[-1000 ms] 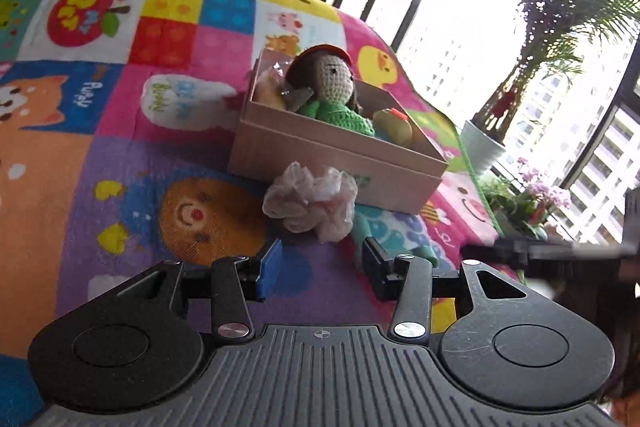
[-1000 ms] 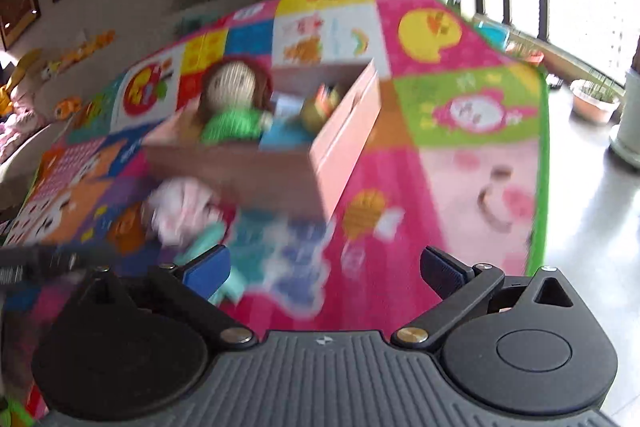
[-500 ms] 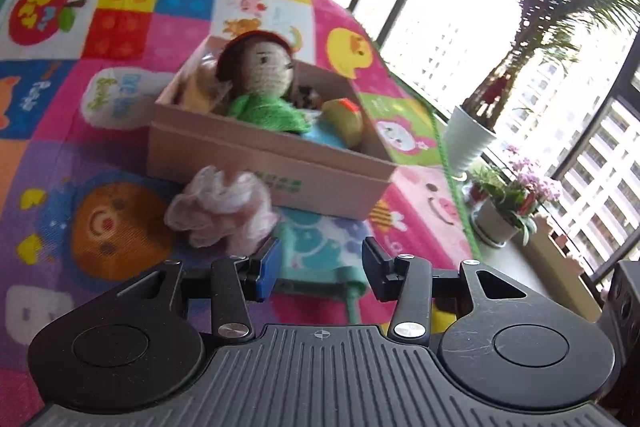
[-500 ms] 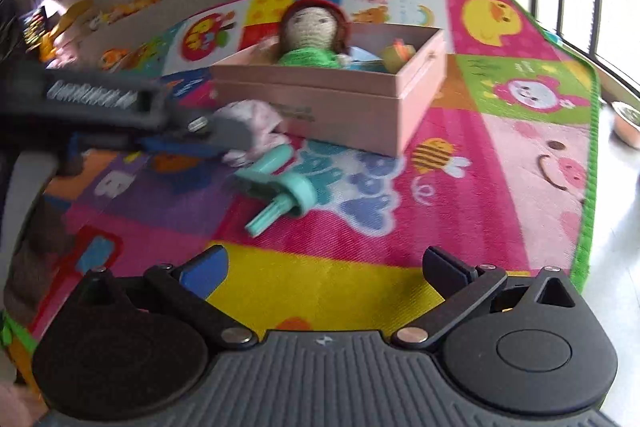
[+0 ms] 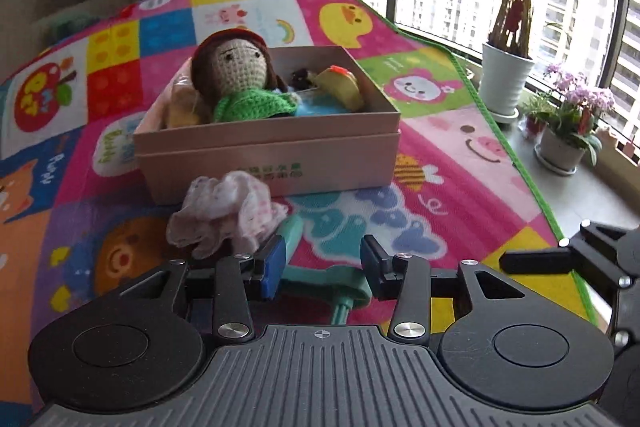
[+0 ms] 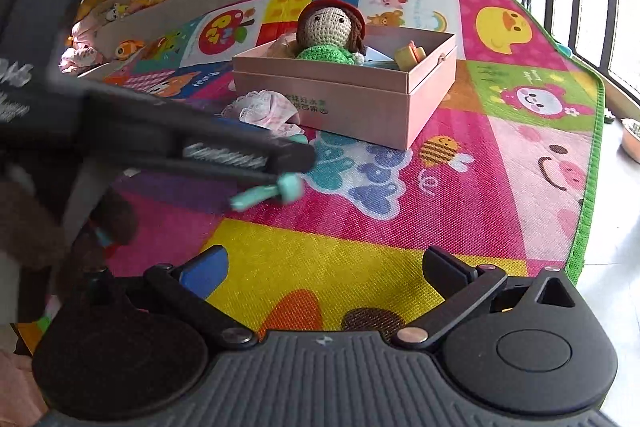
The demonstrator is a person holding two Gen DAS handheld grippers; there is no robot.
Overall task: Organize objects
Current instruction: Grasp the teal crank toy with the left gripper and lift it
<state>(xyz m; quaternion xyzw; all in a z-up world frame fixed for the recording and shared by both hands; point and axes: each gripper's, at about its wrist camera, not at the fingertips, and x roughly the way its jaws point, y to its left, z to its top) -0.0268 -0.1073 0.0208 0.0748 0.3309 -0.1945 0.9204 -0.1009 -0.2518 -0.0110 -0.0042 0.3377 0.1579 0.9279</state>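
A pink cardboard box (image 5: 272, 163) (image 6: 352, 99) stands on the colourful play mat (image 6: 440, 187). In it lie a crocheted doll (image 5: 240, 75) (image 6: 330, 31) in green and a yellow toy (image 5: 340, 87). A frilly pink cloth (image 5: 224, 215) (image 6: 264, 107) lies against the box front. Beside it on the mat is a teal plastic toy (image 5: 324, 279) (image 6: 272, 193). My left gripper (image 5: 323, 265) is open and low over the mat, its fingers on either side of the teal toy and not visibly pressing it. My right gripper (image 6: 324, 267) is wide open over a yellow patch of mat, with nothing between its fingers.
The mat's green edge (image 5: 520, 163) runs along the right, with bare floor beyond. A tall potted plant (image 5: 506, 83) and flowering pots (image 5: 568, 131) stand by the window. Soft toys (image 6: 100, 27) are heaped against the back left wall.
My left gripper has moved right along the box front, past the frilly cloth, so the teal toy now lies between its fingers. The right gripper has drawn back and steadied.
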